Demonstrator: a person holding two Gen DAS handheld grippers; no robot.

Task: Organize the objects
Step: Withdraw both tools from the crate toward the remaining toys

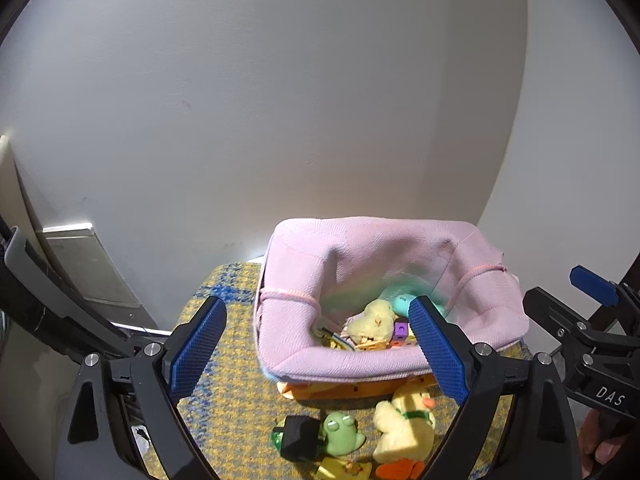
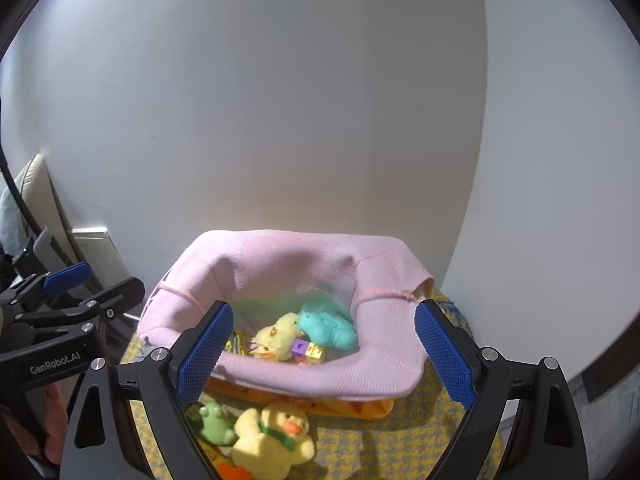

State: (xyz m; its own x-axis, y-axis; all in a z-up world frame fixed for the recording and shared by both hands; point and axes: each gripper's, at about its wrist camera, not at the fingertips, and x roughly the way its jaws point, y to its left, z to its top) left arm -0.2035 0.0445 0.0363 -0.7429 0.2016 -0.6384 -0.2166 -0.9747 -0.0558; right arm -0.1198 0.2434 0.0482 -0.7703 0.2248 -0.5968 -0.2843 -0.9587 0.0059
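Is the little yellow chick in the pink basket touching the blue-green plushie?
Touching. In the right wrist view, the yellow chick leans its head right against the teal plushie inside the pink basket, with no gap between them.

We read "DAS" on the right gripper point(image 1: 592, 292) body | "GenRobot.AI" on the left gripper point(image 2: 88, 280) body | no other text legible to us.

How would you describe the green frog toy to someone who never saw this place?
Find the pink fabric basket on the yellow woven cloth. In front of it, outside, lies a yellow duck plush; the green frog toy is beside it, smaller and plain green.
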